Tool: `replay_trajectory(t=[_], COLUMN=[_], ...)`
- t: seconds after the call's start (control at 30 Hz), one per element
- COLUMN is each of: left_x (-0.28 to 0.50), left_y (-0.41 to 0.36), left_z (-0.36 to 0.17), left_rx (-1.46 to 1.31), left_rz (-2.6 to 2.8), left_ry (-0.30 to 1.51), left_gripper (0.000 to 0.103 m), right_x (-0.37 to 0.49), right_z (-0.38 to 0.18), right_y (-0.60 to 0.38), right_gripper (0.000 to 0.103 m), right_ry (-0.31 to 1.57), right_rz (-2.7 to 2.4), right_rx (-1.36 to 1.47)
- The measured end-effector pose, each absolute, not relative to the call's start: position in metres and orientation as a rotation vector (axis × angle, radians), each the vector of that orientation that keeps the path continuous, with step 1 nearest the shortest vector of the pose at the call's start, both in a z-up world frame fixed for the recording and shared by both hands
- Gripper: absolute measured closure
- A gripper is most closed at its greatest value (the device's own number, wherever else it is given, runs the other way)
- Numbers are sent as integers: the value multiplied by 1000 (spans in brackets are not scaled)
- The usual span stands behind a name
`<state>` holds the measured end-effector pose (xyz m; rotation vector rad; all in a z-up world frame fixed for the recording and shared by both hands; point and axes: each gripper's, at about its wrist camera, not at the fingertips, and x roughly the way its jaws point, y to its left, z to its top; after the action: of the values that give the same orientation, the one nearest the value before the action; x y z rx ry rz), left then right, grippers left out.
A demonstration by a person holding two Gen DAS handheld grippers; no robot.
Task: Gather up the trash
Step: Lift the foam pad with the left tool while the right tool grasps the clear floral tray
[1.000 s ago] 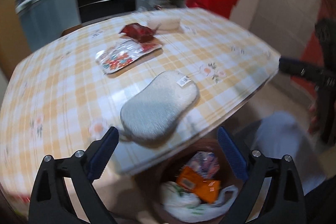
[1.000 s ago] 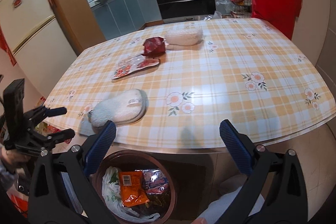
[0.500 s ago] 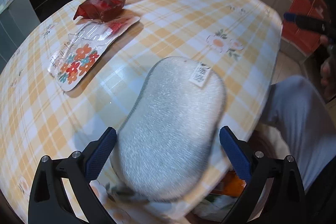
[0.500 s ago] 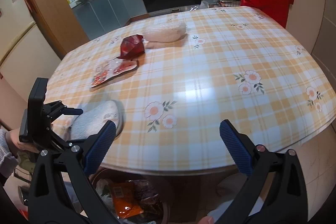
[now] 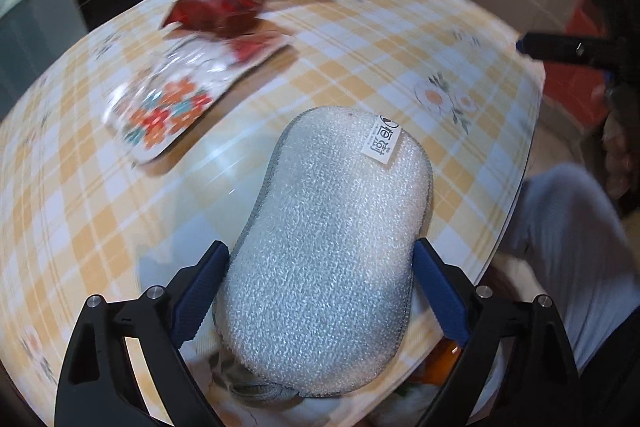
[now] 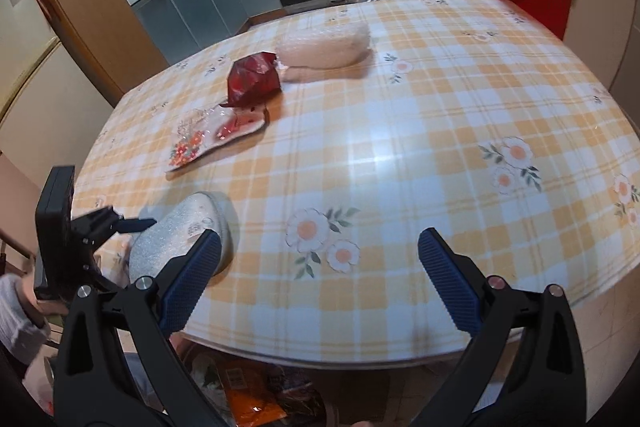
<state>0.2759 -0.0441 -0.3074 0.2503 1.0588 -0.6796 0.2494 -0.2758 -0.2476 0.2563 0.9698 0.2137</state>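
On the checked kitchen table (image 6: 400,131), the left gripper (image 5: 320,291) has descended, jaws narrowing around the grey sponge (image 5: 328,259) at the edge, grasp imminent; right gripper (image 6: 320,279) wide, empty.

Table right half (image 6: 460,115) bare; wrappers (image 6: 224,131) crowd far-left.

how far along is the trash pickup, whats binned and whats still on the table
Done: orange and other wrappers already lie in the bin below the table edge. In hand: the left tongs straddle the grey sponge, jaws wide, having just been closing; no firm grip shows yet. The right tongs are open and empty. Left: the red wrapper, the flowered clear packet and the pale sponge.
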Motion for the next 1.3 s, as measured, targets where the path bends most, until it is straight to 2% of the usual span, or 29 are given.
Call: replay_trajectory(t=[0.23,0.3,0.33,0.47,0.57,0.67,0.97,1.03,1.2,1.3], left_x=[252,244,239,223,213,205,187,181,175,170], left_y=[10,26,34,57,75,93,118,121,127,125], left_z=[-291,-289,-287,-278,-272,-268,-269,-271,-270,-268], left_rx=[-4,-75,-106,-157,-212,-262,-356,-371,-400,-407], left_rz=[-533,-469,-431,-320,-241,-179,-115,-108,-107,-111], left_ry=[976,949,930,864,818,779,740,740,729,723], left_gripper=[13,13,13,13,13,13,13,13,13,13], right_x=[296,311,319,345,360,373,401,404,391,374], right_z=[-266,-274,-278,-288,-291,-294,-303,-304,-302,-303], right_y=[-238,-219,-206,-161,-138,-124,-93,-86,-101,-121], right_gripper=[7,21,21,21,13,12,9,15,48,55], right_ry=[1022,1042,1054,1068,1048,1037,992,1003,997,1002], right_rz=[349,397,411,406,330,251,-55,-82,-17,39], right_rx=[321,336,341,379,438,469,382,299,319,376])
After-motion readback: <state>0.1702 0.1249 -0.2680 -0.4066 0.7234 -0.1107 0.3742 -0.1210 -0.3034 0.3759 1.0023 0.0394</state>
